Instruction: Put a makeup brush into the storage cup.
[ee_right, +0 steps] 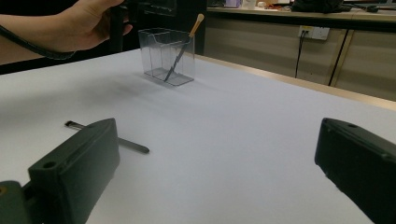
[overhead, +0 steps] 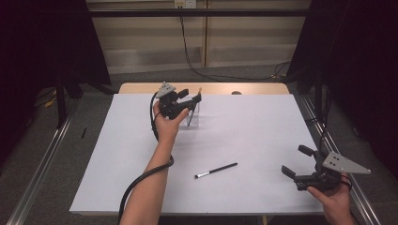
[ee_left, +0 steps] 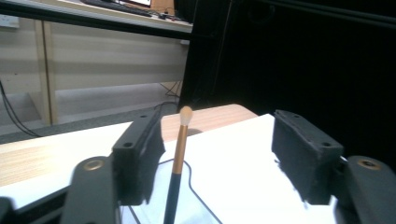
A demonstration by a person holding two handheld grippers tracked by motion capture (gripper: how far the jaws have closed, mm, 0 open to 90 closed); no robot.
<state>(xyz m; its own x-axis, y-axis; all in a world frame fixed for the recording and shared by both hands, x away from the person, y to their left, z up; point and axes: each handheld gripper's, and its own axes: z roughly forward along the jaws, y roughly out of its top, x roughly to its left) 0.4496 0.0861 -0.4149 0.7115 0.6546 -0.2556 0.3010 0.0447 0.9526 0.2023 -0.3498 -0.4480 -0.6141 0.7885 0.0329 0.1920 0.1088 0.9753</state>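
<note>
A clear plastic holder (overhead: 193,118) stands at the back of the white table sheet (overhead: 253,122). In it leans a brush (overhead: 199,93) with an orange handle and a pale tip. My left gripper (overhead: 191,97) hovers just over the holder, open. In the left gripper view the brush (ee_left: 180,149) rises between the spread jaws, close beside the left one, above the holder's rim (ee_left: 198,198). A second, black brush (overhead: 216,170) lies flat near the front middle. My right gripper (overhead: 296,161) is open at the front right, with nothing between its jaws. The right gripper view shows the holder (ee_right: 168,58) and the black brush (ee_right: 133,145).
A bare wooden strip (overhead: 220,88) runs along the table's back edge. Metal rails (overhead: 44,154) flank the table on both sides. A person's left hand (ee_right: 88,23) is beside the holder. The black cable (overhead: 141,180) trails along the left forearm.
</note>
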